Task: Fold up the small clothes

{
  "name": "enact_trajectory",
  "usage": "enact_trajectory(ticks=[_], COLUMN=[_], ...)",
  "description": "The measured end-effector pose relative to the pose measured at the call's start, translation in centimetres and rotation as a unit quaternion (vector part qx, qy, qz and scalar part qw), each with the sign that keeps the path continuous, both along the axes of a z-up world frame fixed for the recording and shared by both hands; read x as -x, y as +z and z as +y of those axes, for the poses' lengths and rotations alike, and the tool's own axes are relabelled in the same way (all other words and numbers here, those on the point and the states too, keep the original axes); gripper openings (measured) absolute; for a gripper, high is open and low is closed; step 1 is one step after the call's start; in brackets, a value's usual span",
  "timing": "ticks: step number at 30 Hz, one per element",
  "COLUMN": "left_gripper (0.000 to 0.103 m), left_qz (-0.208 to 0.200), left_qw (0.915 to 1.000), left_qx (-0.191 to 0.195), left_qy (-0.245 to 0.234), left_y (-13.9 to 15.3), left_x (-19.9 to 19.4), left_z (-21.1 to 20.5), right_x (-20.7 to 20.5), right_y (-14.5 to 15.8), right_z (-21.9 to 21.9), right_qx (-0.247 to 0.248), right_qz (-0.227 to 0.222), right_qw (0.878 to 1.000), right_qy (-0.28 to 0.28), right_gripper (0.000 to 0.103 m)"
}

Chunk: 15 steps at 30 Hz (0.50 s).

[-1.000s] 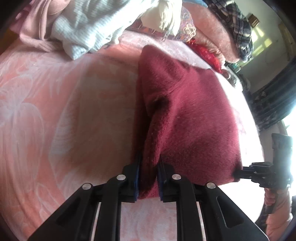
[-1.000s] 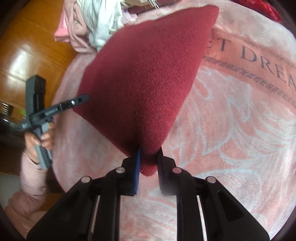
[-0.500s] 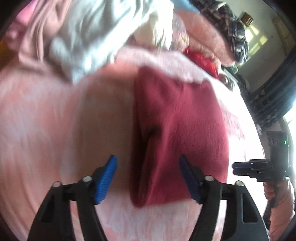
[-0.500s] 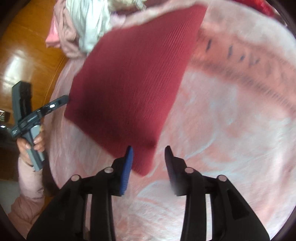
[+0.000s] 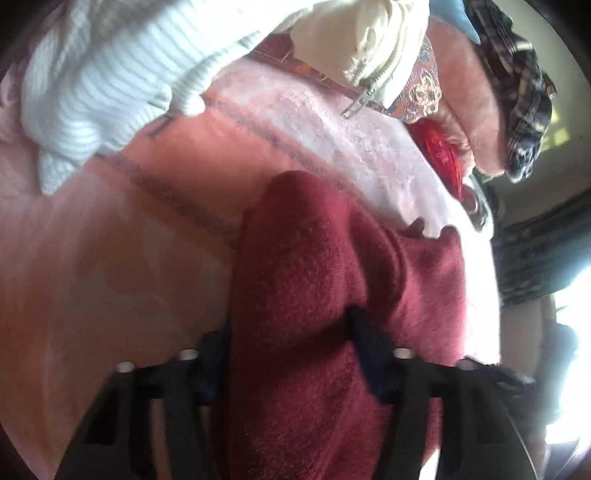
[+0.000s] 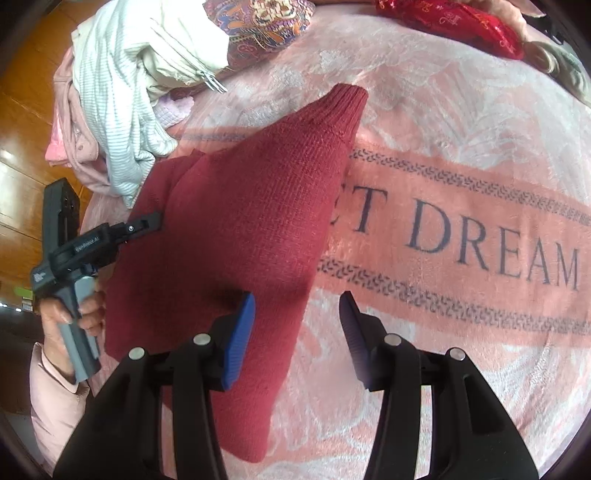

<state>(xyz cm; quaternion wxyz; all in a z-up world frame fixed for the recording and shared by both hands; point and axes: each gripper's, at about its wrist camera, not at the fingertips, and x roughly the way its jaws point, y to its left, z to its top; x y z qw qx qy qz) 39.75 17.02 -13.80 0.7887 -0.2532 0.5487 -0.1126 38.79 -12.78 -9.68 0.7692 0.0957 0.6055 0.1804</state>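
Two grippers are in view over one maroon sweater (image 6: 240, 229), which lies folded on a pink blanket (image 6: 461, 147) printed with pale leaf shapes and a salmon band; we read "DREAM" (image 6: 491, 243) on that band in dark letters. The sweater sits left of the lettering, its ribbed cuff end (image 6: 347, 99) pointing away from us toward the clothes pile.

Right gripper (image 6: 297, 332): fingers spread wide, nothing between them. The blue pad (image 6: 240, 339) of its left finger hangs over the sweater's near edge; the other finger is over bare blanket.

Left gripper (image 5: 288, 354): in its own view a thick bunch of sweater fills the gap between the fingers, and both fingertips press into the cloth, so we record it as clamped on the sweater. This view is blurred, so the fine contact is unclear. From the right wrist view the same gripper (image 6: 147, 223) reaches the sweater's left edge, held by a hand (image 6: 74, 306) in a pale pink sleeve.

Surroundings: at the far side of the blanket a striped white top (image 6: 122, 110), a cream zip garment (image 6: 177, 55), a paisley cloth (image 6: 258, 22) and a red shiny item (image 6: 454, 26). An orange wood floor (image 6: 26, 110) shows at the left. In the left wrist view we see a plaid cloth (image 5: 524, 92) and bright window light (image 5: 569, 314) at the right
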Motion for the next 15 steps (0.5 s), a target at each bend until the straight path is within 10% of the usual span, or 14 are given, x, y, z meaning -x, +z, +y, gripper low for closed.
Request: enact_trajectory(ticks=[4, 9, 12, 15], left_gripper=[0.016, 0.018, 0.024, 0.067], left_qz=[-0.029, -0.022, -0.026, -0.032], left_qw=[0.9986, 0.9957, 0.9961, 0.9967], left_qx=[-0.043, -0.089, -0.083, -0.065], left_qy=[-0.012, -0.013, -0.016, -0.034], left_y=[2.0, 0.5, 1.1, 2.4], left_x=[0.4, -0.2, 0.0, 1.1], left_z=[0.3, -0.2, -0.1, 0.3], right_x=[-0.4, -0.5, -0.6, -0.2], right_y=[0.0, -0.2, -0.2, 0.8], right_z=[0.4, 1.8, 2.0, 1.2], right_qx=[-0.004, 0.041, 0.051, 0.029], right_qz=[-0.001, -0.003, -0.004, -0.008], right_qw=[1.000, 0.999, 0.999, 1.000], right_qy=[0.000, 0.001, 0.002, -0.001], right_gripper=[0.048, 0.047, 0.047, 0.047])
